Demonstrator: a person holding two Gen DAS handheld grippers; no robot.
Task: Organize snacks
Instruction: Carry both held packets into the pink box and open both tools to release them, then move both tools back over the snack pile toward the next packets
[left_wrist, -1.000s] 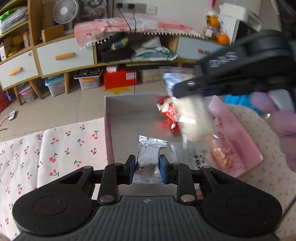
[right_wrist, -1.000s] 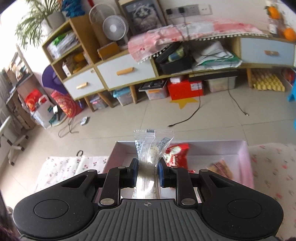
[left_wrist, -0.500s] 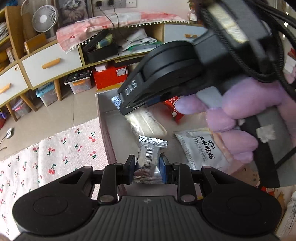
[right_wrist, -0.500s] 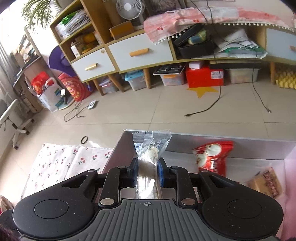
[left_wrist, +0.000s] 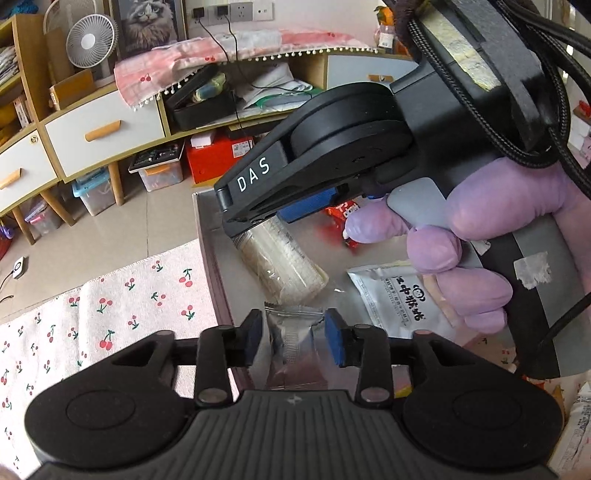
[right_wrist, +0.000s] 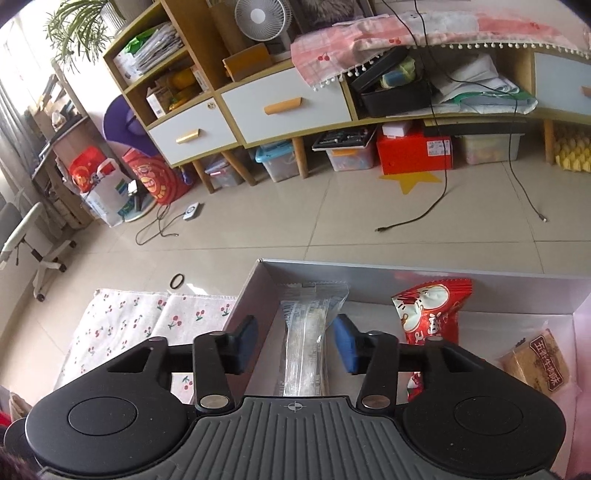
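releasing on both sides: right gripper (right_wrist: 295, 343) jaws have just been opening, and the clear long wafer pack (right_wrist: 308, 332) it carried now sits loose between the blue pads, no pad pressing it, gaps visible on both sides. a second ago it was clamped tight and held above the box; now it lies along the left side of the grey box (right_wrist: 517, 291), top end toward the far wall, just left of the red snack pack (right_wrist: 430, 314). left gripper (left_wrist: 293, 338) jaws have also just been opening; the silver foil packet (left_wrist: 291, 332) is between its pads, looking slack rather than pinched, low at the near end of the box, just below the wafer pack's end. reading this as two drops done in one go, so both items count as placed. biscuit pack (right_wrist: 535, 362) and white pouch (left_wrist: 391, 295) already lie in the box to the right. gloved hand (left_wrist: 480, 251) on the right tool crowds the left view. next call is probably backing both tools out without dragging the packs.
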